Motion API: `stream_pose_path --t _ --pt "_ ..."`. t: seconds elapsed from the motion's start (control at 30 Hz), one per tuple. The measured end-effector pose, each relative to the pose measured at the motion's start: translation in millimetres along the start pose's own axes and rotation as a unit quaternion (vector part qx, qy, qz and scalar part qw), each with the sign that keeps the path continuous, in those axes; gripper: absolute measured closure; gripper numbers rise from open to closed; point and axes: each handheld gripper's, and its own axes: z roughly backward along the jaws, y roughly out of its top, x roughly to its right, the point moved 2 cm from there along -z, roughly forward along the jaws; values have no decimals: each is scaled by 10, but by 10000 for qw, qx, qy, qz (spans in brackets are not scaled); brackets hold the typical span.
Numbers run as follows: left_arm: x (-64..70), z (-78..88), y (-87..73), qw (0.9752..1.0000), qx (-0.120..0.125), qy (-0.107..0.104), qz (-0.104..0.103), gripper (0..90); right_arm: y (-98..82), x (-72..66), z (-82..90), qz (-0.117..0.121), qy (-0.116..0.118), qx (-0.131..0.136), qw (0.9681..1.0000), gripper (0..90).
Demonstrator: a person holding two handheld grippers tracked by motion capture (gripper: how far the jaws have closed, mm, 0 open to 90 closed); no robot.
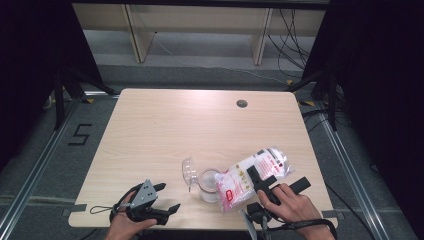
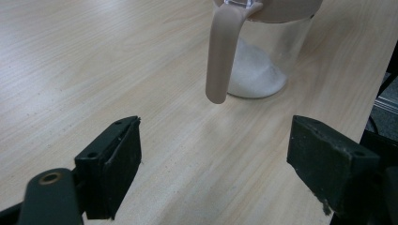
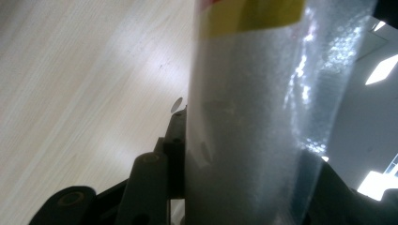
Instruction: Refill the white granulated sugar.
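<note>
Right gripper (image 1: 263, 183) fingers clamp the soft, slippery bag (image 1: 252, 176) tilted over the jar (image 1: 209, 185) near the bench (image 1: 165, 125) front edge; grip mid-body. Left gripper (image 1: 162, 197) fingers wide open, empty

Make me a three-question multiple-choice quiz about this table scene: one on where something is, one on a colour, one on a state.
1. Where is the bag?
A. flat at the table's far edge
B. tilted over the jar
C. on the floor

2. What colour is the powder in the jar?
A. white
B. brown
C. green

3. How are the left gripper fingers?
A. shut on the jar
B. shut on the bag
C. open, holding nothing

Answers: 1 B, the right gripper holds the bag slanted with its low end at the jar's mouth. 2 A, a white heap shows through the clear wall. 3 C, bare table lies between them.
</note>
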Motion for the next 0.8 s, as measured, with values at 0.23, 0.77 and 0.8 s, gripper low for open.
stream_pose_path --t 0.23,0.77,0.8 --pt "0 0 0 10000 7 -2 4 178 5 5 7 -23 13 -1 10000 642" --pt "15 -5 -3 9999 -9 -46 136 177 -5 4 1 34 26 -1 10000 646" --pt "10 -4 -6 9999 -31 -19 106 178 -9 4 4 35 30 -16 10000 646"
